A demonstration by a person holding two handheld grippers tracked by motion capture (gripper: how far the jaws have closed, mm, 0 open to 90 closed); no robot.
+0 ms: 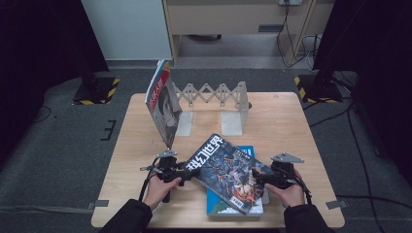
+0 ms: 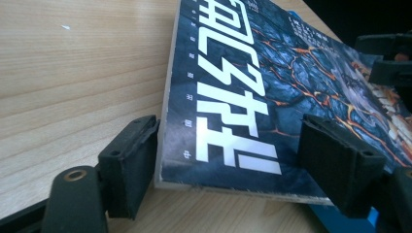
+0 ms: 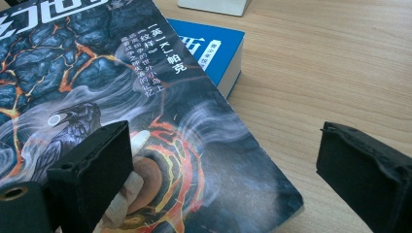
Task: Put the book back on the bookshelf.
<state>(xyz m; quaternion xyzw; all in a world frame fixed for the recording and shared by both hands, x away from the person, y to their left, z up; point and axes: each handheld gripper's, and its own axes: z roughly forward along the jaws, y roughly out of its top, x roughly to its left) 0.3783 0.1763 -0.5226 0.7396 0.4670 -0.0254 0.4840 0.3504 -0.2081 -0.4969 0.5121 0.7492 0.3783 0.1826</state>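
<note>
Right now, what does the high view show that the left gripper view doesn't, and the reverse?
The high view alone takes in the folding book rack, the magazine leaning on it, and both hands. The left gripper view alone gives the dark magazine's spine edge sitting between its open jaws, close up. Both share the dark magazine, the blue book beneath it, the wooden table and the right gripper.

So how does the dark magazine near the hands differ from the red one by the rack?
The dark magazine lies nearly flat, partly over a blue book; the red magazine stands tilted against the folding rack. The dark magazine has a blue-black cover with orange cracks and sits between both tongs; the red magazine shows a face and is untouched. Both are thin softcovers.
</note>
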